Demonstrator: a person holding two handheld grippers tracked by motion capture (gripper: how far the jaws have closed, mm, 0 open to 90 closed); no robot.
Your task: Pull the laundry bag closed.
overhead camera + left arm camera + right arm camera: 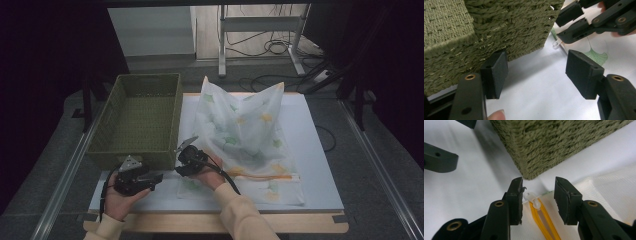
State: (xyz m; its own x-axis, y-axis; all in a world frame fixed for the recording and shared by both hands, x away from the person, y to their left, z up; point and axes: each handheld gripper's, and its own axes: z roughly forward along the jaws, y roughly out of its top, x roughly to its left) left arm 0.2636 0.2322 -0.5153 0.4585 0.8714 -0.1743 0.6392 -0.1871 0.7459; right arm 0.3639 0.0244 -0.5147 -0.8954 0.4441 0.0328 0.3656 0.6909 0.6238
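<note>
Right gripper view, gripper (537, 200) spread around white zipper pull (532, 198) (translucent plastic), woven basket (554, 142) behind

Cream sleeves (240, 215); black grippers with brass-ringed screw holes, square jaws, black cables, one grey three-cornered plate (131, 163).

The high view looks forward and down over the whole table (320, 165); both gripper views sit close, sharing the basket (499, 25) corner.
</note>
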